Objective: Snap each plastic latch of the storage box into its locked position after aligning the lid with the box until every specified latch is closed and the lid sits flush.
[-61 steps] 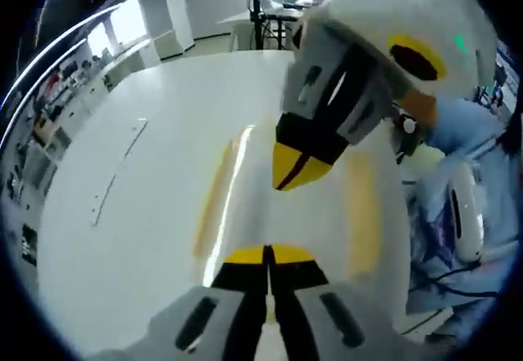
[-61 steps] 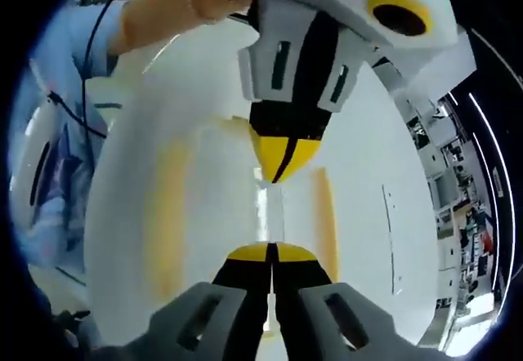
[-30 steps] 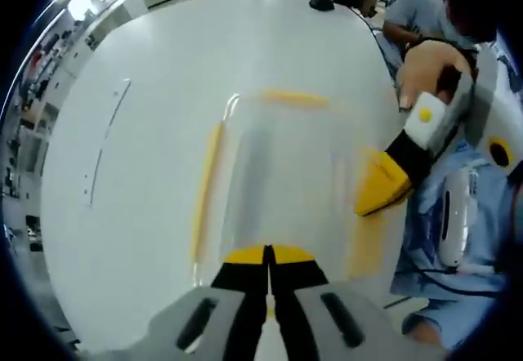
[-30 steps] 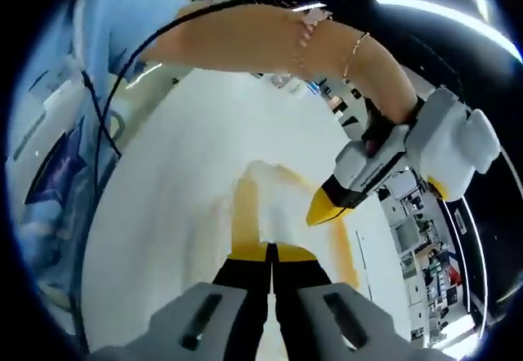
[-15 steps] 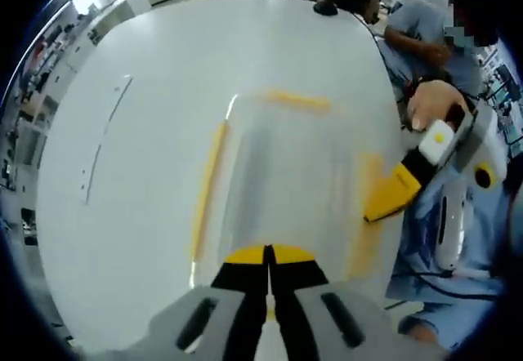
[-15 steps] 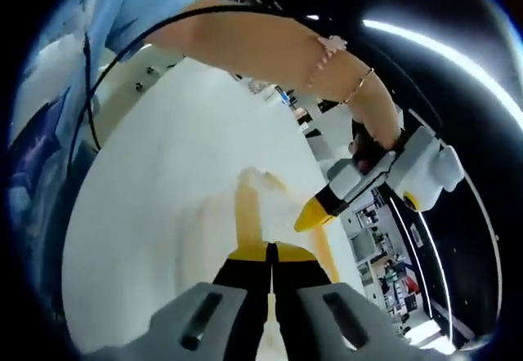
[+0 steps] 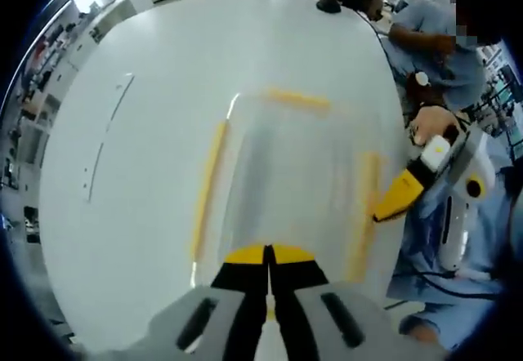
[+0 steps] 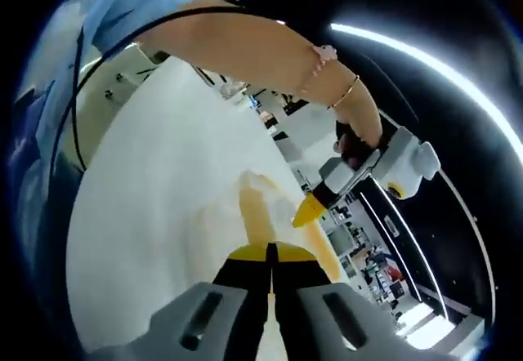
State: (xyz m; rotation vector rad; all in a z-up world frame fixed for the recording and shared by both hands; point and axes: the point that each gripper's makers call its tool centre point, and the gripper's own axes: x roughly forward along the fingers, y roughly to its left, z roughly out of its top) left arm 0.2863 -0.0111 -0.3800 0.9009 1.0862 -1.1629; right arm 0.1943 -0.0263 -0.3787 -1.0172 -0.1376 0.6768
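Storage box [image 7: 282, 173]: a clear box with its lid on is seen in the left gripper view, resting on the white table [image 7: 147, 67], just beyond the left gripper's tips. Its outline is blurred.
Latches: yellow latches are noted on the left edge [image 7: 206, 188], the far edge [image 7: 297, 98] and the right edge [image 7: 365, 206]. Whether any is fully snapped cannot be told from the blur.
Left gripper [image 7: 267, 254]: the jaws are pressed together with nothing between them; the tips are held over the near edge of the box.
Right gripper [image 7: 394, 198]: in the left gripper view it is seen at the right side of the box, its yellow tip close beside the right latch; contact cannot be confirmed. In the right gripper view its own jaws [image 8: 270, 252] are closed on nothing.
Change over two seconds: the right gripper has been withdrawn from above the middle of the lid and carried to the right edge. Over the last half second it has been drawn slightly outward and the right gripper view has been tilted further over.
Left gripper, change: little is recorded over the last second.
Meaning for the task: the lid-pressing step is judged finished and attention is judged to have passed to the right latch.
Outstanding: closure of each latch remains to be verified; flush seating cannot be confirmed.
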